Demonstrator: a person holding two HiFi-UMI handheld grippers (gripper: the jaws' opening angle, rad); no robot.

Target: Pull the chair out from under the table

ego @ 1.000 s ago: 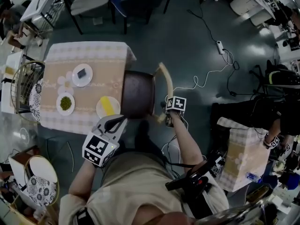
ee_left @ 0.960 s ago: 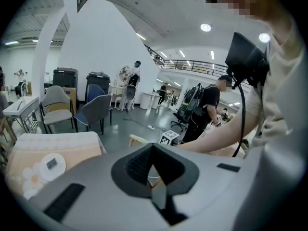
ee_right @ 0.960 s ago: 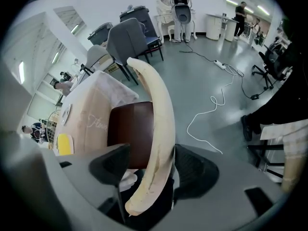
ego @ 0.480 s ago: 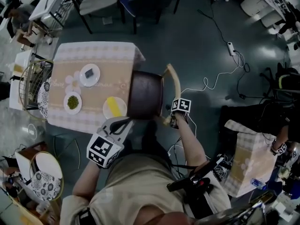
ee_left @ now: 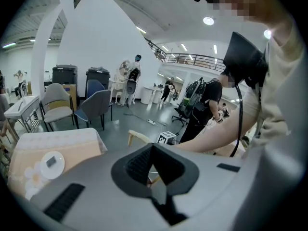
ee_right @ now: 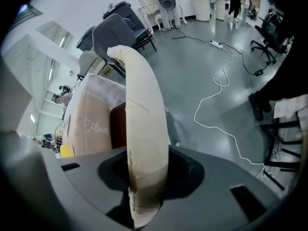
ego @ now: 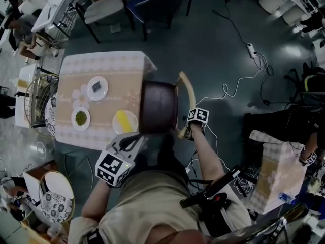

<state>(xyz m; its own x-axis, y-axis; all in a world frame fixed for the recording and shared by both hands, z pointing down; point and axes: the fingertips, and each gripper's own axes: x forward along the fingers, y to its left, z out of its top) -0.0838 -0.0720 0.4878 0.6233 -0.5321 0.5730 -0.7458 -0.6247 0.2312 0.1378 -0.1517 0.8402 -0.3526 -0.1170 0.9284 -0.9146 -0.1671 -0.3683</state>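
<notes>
The chair has a dark brown seat [ego: 159, 107] partly under the cloth-covered table [ego: 101, 60] and a curved pale wooden backrest [ego: 187, 93]. My right gripper [ego: 186, 132] points steeply down at the backrest's near end. Its jaws have just been closing, and in the right gripper view the backrest [ee_right: 142, 109] runs between them and fills the gap of the right gripper [ee_right: 144, 186]. My left gripper [ego: 133, 140] hovers off the table's near corner, shut with nothing in it. In the left gripper view the left gripper [ee_left: 155, 150] points towards the backrest [ee_left: 139, 137].
Three plates lie on the table: one with a dark item [ego: 97, 88], one with green food [ego: 80, 118], one with something yellow [ego: 125, 122]. A power strip and white cable [ego: 238, 80] lie on the floor behind the chair. Other chairs [ego: 104, 6] stand beyond; a small clothed table [ego: 271, 172] at right.
My right gripper has sunk a little onto the near end of the backrest. The chair stands as before against the table. My left gripper has hardly moved.
</notes>
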